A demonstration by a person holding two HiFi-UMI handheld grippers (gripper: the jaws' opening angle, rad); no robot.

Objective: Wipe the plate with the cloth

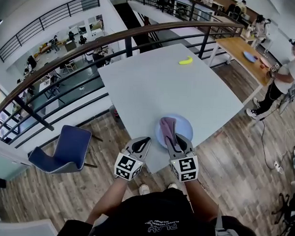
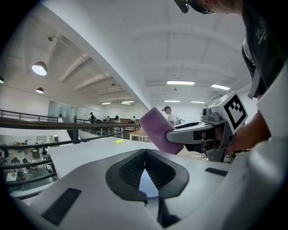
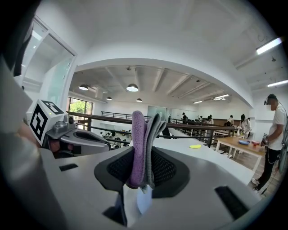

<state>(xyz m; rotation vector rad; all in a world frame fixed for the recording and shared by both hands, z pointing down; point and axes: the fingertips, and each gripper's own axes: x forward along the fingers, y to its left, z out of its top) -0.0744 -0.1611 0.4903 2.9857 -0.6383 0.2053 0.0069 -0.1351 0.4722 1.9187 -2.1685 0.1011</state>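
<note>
**A:** Eyes on the right gripper (image 3: 142, 155): its jaws are clamped on a folded cloth (image 3: 140, 134), purple on one face and grey on the other, and the fold stands up out of the pads.

**B:** From the head view, that cloth reaches over the left half of the pale blue plate (image 1: 185, 126). The plate sits close to the near edge of the white table (image 1: 163, 86). I can't tell whether the fabric is actually pressing on the plate.

**A:** And the left gripper (image 2: 145, 153)?

**B:** Jaws pressed together with nothing between them. It's over the table's near edge, just to the left of the plate and beside the right gripper. In its own view the purple fold is up and to the right of its tips.

**A:** What else is out there?

**B:** A yellow banana (image 1: 186, 60) lies well apart from the plate, towards the table's far edge by the railing (image 1: 82, 47). A blue chair (image 1: 64, 148) is on the wooden floor to the left, and a person (image 1: 284, 78) stands at a wooden table (image 1: 239, 48) on the right.
</note>
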